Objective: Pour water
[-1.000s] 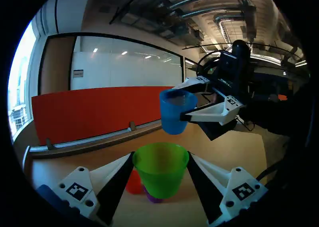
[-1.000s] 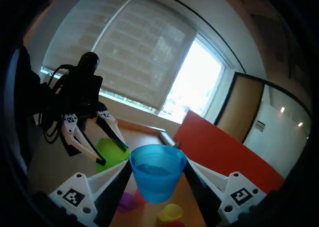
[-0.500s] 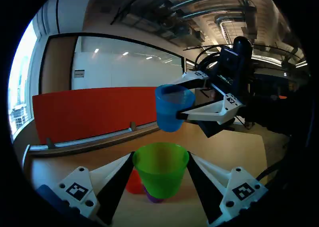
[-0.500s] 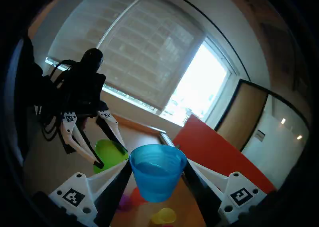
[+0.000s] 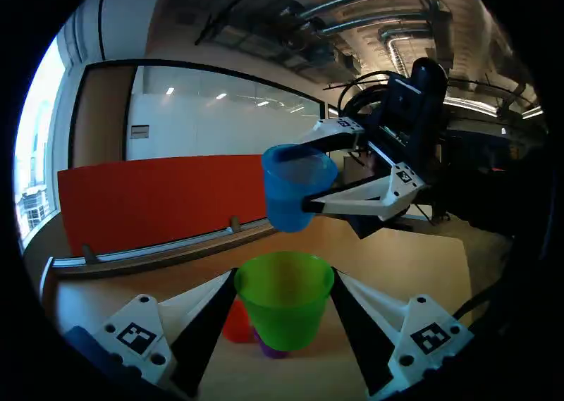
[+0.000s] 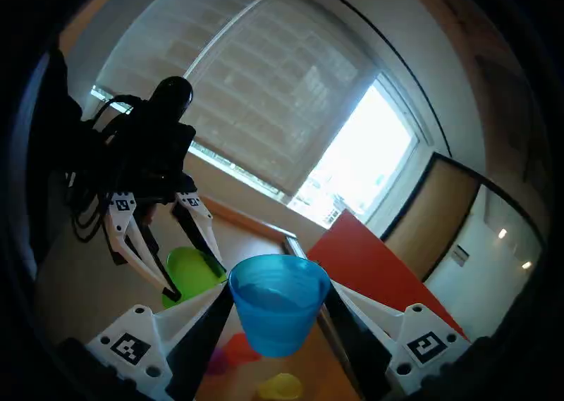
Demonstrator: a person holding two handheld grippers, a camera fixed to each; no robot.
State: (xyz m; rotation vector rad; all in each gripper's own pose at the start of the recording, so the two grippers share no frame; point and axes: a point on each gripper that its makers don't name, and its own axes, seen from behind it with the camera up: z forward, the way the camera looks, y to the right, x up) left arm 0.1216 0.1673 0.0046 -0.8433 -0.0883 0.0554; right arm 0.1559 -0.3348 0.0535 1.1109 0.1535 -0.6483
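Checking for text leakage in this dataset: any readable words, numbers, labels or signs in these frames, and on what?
No readable text.
The wall sign: too small to read.
The square markers on left gripper and right gripper: black-and-white patterns, no letters.
No print visible on green cup or blue cup.

Blue cup (image 6: 278,313): translucent plastic, smooth, semi-glossy. Green cup (image 5: 284,299): same plastic, smooth. Left gripper (image 5: 283,278) fingers (image 5: 423,327): white matt plastic, black inner faces. Tabletop (image 5: 412,260): light wood finish, smooth. Partition (image 5: 162,196): red, matt. Ceiling ducts (image 5: 366,6): shiny metal.
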